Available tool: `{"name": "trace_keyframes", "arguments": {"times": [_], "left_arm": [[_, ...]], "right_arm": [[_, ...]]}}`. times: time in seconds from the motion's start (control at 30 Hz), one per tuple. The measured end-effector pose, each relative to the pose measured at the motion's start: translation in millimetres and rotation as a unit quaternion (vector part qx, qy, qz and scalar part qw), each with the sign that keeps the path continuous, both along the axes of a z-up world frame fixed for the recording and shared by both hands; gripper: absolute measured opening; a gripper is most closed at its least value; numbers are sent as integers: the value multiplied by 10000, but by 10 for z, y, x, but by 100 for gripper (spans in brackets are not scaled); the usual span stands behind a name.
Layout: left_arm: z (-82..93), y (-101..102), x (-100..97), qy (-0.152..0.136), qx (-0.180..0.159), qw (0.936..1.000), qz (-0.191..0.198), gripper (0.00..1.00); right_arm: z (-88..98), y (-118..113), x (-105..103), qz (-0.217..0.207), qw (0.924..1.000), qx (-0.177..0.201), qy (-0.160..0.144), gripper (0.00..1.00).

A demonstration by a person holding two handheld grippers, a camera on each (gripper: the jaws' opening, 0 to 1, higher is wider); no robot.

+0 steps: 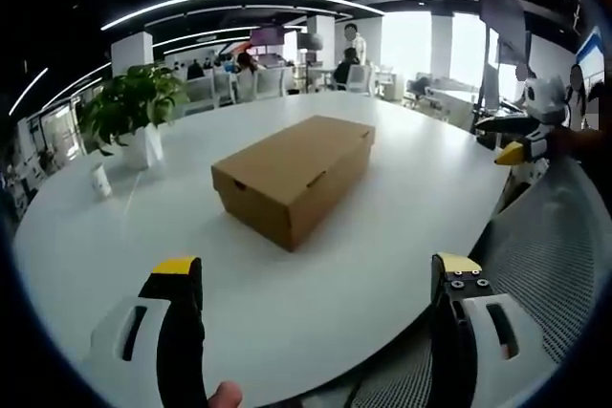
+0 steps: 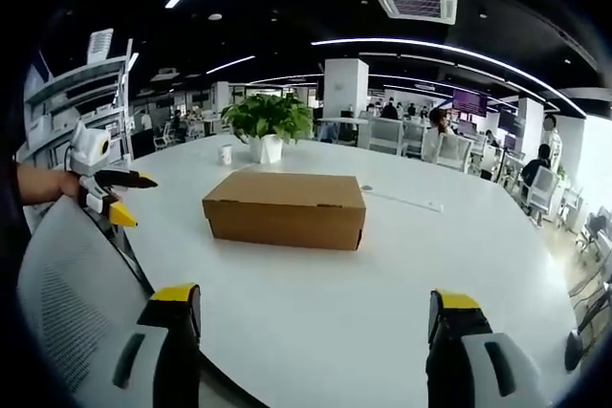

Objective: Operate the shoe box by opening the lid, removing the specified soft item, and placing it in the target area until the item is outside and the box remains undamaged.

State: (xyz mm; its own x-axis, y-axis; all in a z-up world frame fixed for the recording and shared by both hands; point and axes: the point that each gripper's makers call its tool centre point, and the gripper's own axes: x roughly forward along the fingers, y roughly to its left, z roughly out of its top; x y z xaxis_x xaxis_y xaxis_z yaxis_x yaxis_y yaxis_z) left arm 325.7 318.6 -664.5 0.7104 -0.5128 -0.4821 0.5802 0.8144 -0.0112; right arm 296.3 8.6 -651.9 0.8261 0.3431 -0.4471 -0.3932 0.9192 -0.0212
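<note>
Your left gripper (image 1: 316,279) sits low at the near edge of the surface (image 1: 382,207), its yellow-tipped jaws spread wide apart with nothing between them; a fingertip (image 1: 227,394) shows at the bottom beside the left jaw. Your right gripper (image 2: 316,305) is likewise spread wide and holds nothing, poised over the near rim of the same white surface. Ahead of both lies the box (image 1: 295,174), a plain brown cardboard shoe box with its lid shut, resting flat near the middle of the surface and well apart from either gripper. In the left gripper view you see it cornerwise, one corner toward you; in the right gripper view its long side faces you. Beyond the box, toward the far edge, a plant (image 2: 269,119) stands in a white pot, with a small white cup (image 2: 226,154) just beside it. A mesh-backed chair (image 1: 545,255) stands against the surface edge on your side, and it shows at the lower left in the right gripper view too. Your right gripper enters the left gripper view at the far right, its jaws parted, and your left gripper appears at the left of the right gripper view, held in your hand (image 2: 43,182). People (image 1: 350,50) sit and stand at desks in the office behind.
</note>
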Motion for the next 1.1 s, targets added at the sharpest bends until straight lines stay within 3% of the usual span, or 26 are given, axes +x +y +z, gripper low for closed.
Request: {"name": "trace_keyframes", "arguments": {"times": [0.4,0.77,1.1], "left_arm": [[154,59,137,-172,9,9996,219,99],[227,-22,290,-118,-138,9995,244,99],[282,-90,425,-259,-116,9993,245,99]], "right_arm": [[48,14,179,304,9994,-140,-22,99],[83,47,292,505,9986,-161,-17,99],[104,58,422,634,9977,-211,-60,99]]}}
